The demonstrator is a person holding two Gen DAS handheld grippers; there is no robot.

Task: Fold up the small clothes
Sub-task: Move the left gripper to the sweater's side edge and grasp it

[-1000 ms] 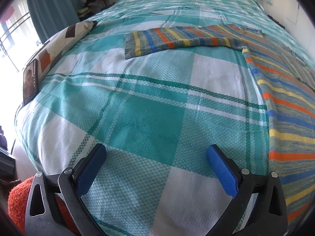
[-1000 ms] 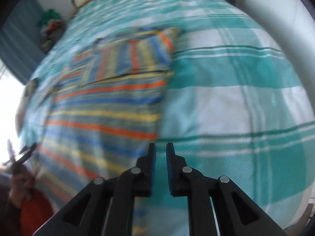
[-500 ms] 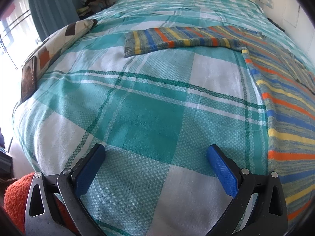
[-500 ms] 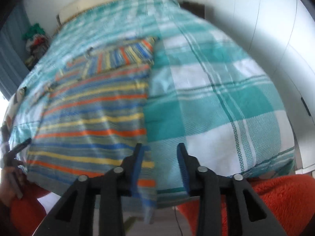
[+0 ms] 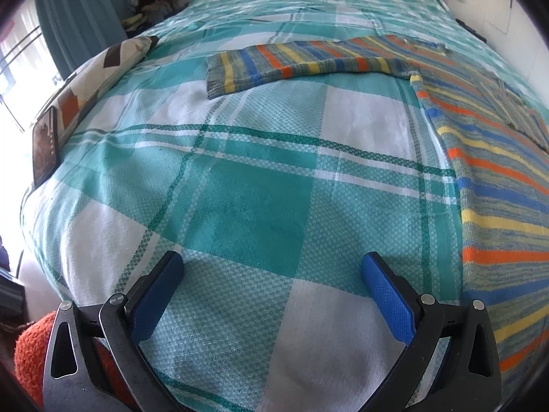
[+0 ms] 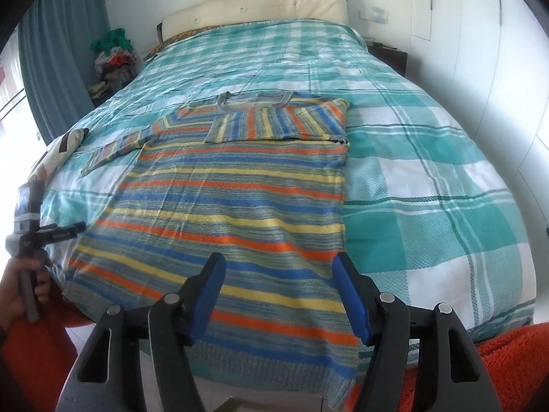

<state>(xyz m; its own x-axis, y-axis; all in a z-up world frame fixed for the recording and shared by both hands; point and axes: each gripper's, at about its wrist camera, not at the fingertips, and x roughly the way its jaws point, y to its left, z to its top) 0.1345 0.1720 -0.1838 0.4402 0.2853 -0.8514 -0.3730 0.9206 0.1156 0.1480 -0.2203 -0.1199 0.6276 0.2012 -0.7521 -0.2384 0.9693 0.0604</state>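
A striped sweater (image 6: pixel 240 199) in blue, orange and yellow lies flat on the bed, hem hanging over the near edge. Its right sleeve (image 6: pixel 274 123) is folded across the chest. Its left sleeve (image 5: pixel 291 63) stretches out flat to the left. My right gripper (image 6: pixel 279 295) is open and empty above the sweater's hem. My left gripper (image 5: pixel 271 285) is open and empty over bare cover left of the sweater body (image 5: pixel 497 189). It also shows at the left edge of the right wrist view (image 6: pixel 51 231).
The bed has a teal and white plaid cover (image 6: pixel 429 178). A patterned pillow (image 5: pixel 92 79) and a phone (image 5: pixel 44 151) lie at its left edge. A clothes pile (image 6: pixel 113 58) stands by the curtain. White wall and a nightstand (image 6: pixel 391 56) are on the right.
My right gripper opened, let go of the sweater's edge and pulled back towards the foot of the bed. My left gripper stayed open and barely moved.
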